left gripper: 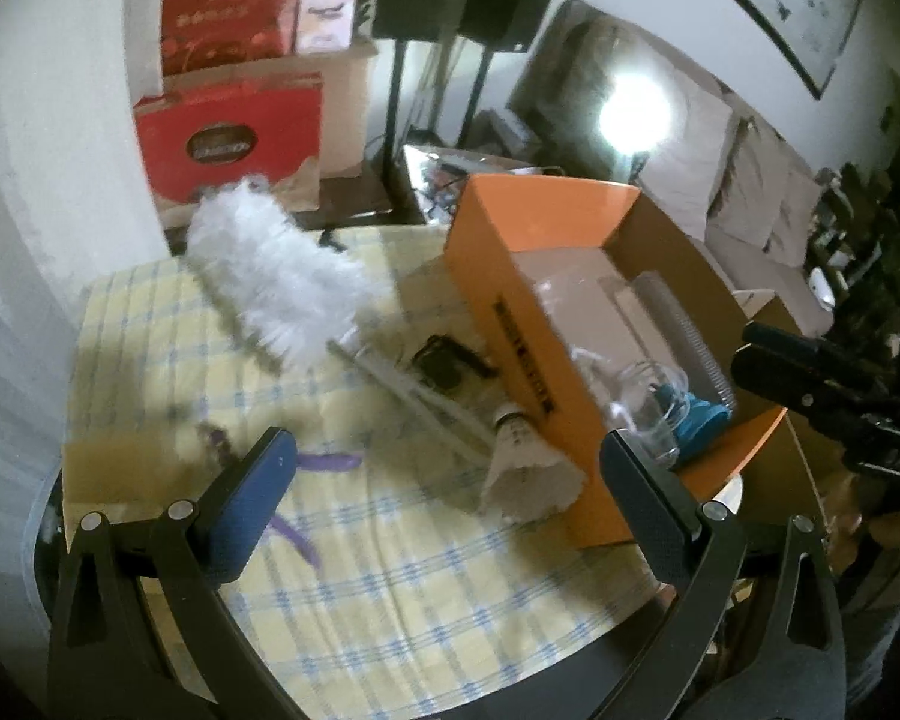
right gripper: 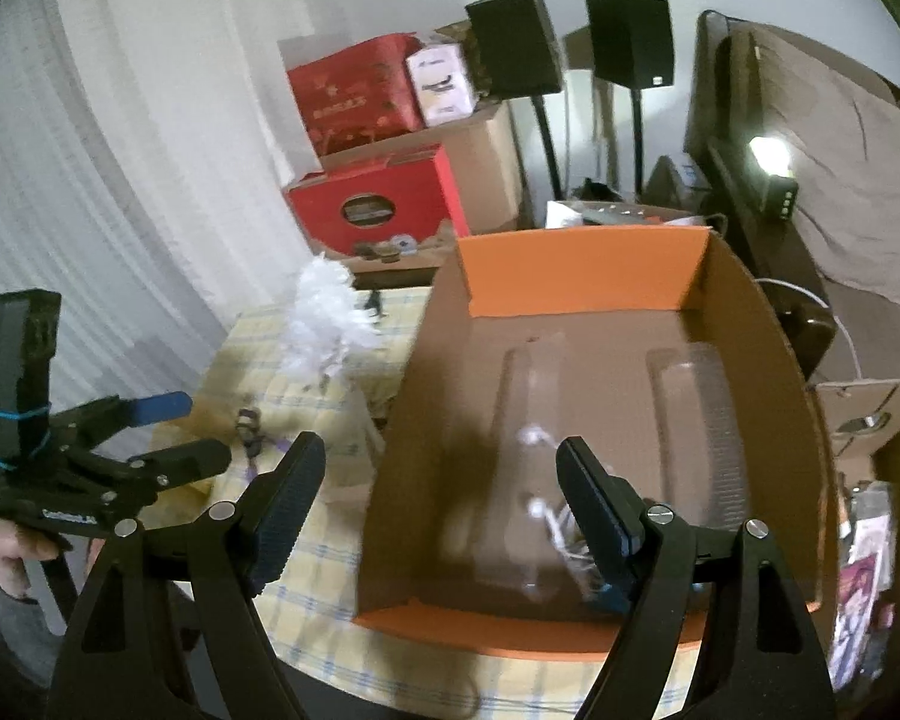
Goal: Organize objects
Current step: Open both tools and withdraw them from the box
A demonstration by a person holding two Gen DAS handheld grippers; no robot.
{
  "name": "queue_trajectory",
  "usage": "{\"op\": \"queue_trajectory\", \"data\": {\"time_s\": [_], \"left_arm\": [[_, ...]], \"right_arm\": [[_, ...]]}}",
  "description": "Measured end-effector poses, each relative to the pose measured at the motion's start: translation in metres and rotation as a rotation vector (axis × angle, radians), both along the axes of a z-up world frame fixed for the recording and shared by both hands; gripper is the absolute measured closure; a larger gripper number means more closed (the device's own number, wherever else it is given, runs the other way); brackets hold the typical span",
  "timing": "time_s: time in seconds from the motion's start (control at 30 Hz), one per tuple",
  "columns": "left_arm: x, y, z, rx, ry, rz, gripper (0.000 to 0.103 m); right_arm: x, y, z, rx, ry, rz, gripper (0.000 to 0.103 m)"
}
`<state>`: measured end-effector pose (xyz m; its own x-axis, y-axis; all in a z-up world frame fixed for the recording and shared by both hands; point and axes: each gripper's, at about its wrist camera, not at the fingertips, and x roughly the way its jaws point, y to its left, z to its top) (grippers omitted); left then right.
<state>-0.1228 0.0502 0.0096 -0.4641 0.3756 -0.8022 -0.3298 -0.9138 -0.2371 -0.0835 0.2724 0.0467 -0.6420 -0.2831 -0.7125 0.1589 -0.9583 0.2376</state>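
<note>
My left gripper [left gripper: 447,483] hangs spread wide, a white feathered shuttlecock [left gripper: 525,468] just ahead; my right gripper [right gripper: 441,495] gapes over the orange cardboard box [right gripper: 582,282].

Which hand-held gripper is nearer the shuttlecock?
Left. The left hand-held gripper hangs open just in front of the shuttlecock, which lies against the orange box. The right hand-held gripper sits over that box's near wall.

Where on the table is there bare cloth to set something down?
Free: the near checked tablecloth between the left gripper and the orange box. Crowded: by the box's side, with the shuttlecock, white duster and purple strap.
</note>
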Motion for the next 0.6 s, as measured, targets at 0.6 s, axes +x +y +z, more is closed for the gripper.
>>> {"op": "queue_trajectory", "data": {"time_s": [0.6], "left_arm": [[0.003,-0.071,-0.032,0.071,-0.059,0.108,0.002]], "right_arm": [[-0.008,-0.051,-0.003,0.005,-0.006,0.104,0.024]]}}
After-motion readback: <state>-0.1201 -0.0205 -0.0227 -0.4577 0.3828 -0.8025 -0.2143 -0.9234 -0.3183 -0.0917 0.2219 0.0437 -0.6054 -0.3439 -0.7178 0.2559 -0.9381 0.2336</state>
